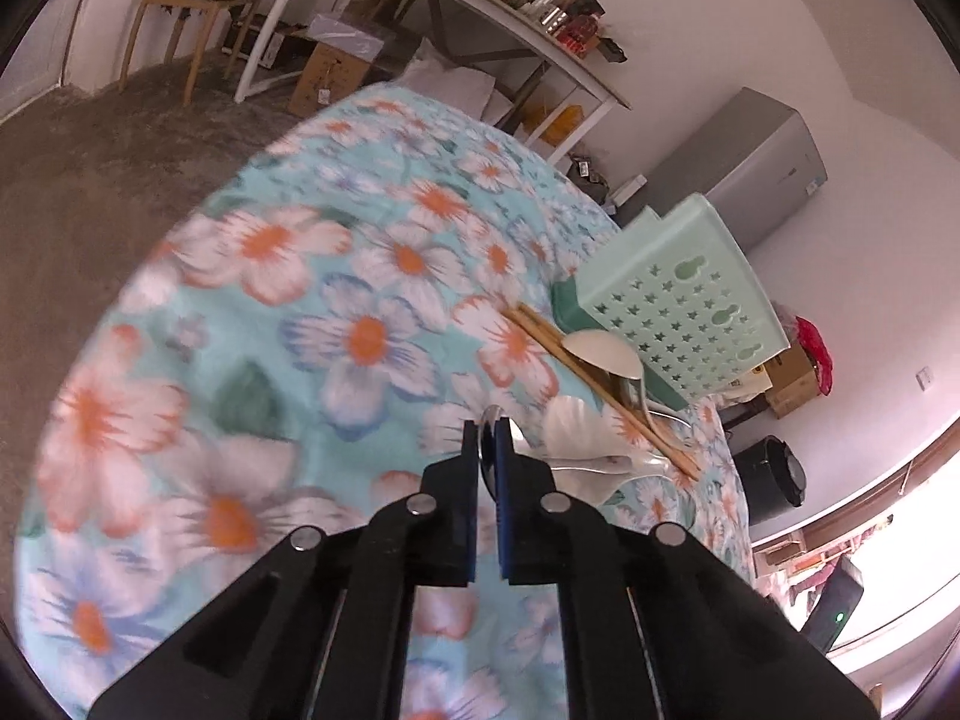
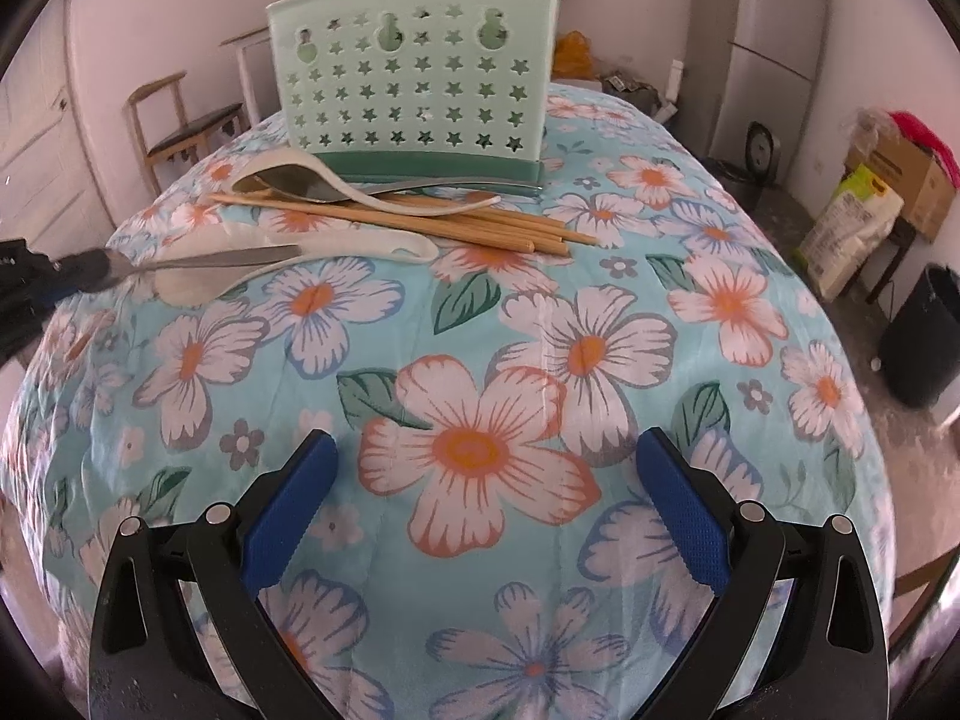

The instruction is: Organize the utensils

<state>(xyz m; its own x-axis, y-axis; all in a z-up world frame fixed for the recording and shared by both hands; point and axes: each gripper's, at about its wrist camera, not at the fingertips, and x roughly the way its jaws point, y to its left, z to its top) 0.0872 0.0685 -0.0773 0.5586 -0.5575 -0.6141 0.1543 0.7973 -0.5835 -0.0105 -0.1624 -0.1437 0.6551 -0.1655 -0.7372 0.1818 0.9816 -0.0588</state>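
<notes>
My left gripper [image 1: 487,438] is shut on the bowl end of a metal spoon [image 1: 493,411], whose handle runs off to the right over a white ceramic spoon [image 1: 576,426]. In the right wrist view that gripper [image 2: 90,270] comes in from the far left, holding the metal spoon [image 2: 228,256] just above the cloth. Several wooden chopsticks [image 2: 420,219] lie in front of the mint green star-holed utensil holder [image 2: 414,78]. Another white spoon [image 2: 270,165] with a second metal spoon [image 2: 306,183] in it rests on them. My right gripper [image 2: 486,504] stands open over the floral cloth with nothing in it.
The floral tablecloth [image 2: 480,360] covers the whole rounded table. Beyond it stand a wooden chair [image 2: 180,120], a grey fridge [image 2: 774,48], a black bin [image 2: 924,336] and cardboard boxes [image 2: 900,180]. A long white table [image 1: 480,12] carries clutter.
</notes>
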